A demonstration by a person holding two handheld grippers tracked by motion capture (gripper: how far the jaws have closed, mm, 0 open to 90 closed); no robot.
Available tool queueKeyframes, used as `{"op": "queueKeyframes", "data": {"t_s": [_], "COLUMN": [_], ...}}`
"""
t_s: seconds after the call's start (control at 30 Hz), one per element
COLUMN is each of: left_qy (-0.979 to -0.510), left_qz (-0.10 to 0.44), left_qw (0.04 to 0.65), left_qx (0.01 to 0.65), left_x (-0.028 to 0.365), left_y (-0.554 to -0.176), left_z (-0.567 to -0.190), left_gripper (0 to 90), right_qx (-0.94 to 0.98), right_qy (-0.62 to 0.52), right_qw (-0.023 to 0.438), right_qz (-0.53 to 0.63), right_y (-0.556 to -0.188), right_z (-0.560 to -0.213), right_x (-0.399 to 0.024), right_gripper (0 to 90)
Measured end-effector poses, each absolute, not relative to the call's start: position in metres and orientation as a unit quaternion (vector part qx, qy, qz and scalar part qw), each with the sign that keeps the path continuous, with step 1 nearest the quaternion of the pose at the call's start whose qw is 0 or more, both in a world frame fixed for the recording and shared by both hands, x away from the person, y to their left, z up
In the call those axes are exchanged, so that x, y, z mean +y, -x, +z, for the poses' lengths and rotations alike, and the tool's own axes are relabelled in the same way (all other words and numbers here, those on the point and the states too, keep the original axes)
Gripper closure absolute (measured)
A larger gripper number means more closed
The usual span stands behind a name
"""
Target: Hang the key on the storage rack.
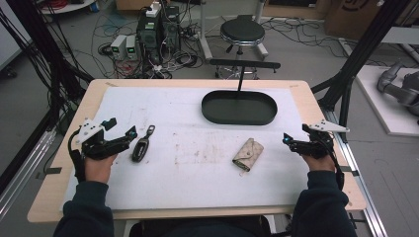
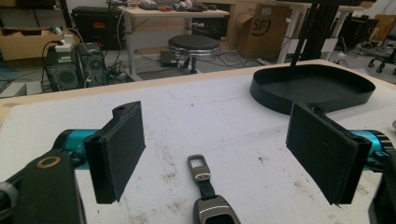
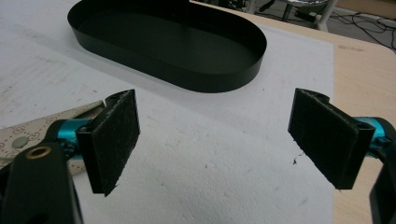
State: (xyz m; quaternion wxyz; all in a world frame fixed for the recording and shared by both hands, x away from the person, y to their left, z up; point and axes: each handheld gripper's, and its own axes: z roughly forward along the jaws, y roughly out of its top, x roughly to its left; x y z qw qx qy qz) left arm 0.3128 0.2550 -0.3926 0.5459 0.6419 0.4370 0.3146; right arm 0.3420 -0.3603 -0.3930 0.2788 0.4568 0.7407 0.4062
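A black car key fob [image 1: 140, 146] with a metal loop lies on the white mat [image 1: 188, 168], left of centre; it also lies just ahead of my left jaws, key fob [image 2: 211, 200]. My left gripper [image 1: 121, 129] stands open beside it with nothing between the pads. A beige patterned key pouch [image 1: 248, 154] rests right of centre; its edge, key pouch [image 3: 28, 130], peeks behind my right gripper's left jaw. My right gripper [image 1: 294, 135] is open and holds nothing, to the right of the pouch. A black oval tray [image 1: 239, 107] stands empty at the back.
The tray [image 2: 312, 88] [image 3: 168, 42] has a thin upright post behind it. The mat is stained near its middle. The wooden table edge [image 1: 330, 123] runs close to the right gripper. A black stool [image 1: 242, 32] and computers with cables stand on the floor beyond.
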Motion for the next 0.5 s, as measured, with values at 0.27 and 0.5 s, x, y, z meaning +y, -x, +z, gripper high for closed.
{"op": "queueKeyframes", "data": {"t_s": [0.27,0.5], "left_qy": [-0.640,-0.661], "left_qz": [0.316,0.301], "left_qw": [0.541,0.512], "left_qx": [0.445,0.459], "left_x": [0.252,0.241], "left_y": [-0.315,-0.330], "left_z": [-0.395,-0.408], "left_gripper": [19.4,19.4], "right_qx": [0.739,0.735], "right_qy": [-0.457,-0.459], "right_qw": [0.273,0.282], "right_qz": [0.412,0.412], "right_y": [-0.343,-0.340], "right_z": [-0.395,-0.391], "right_x": [-0.364,-0.365], "right_gripper": [16.9,16.9]}}
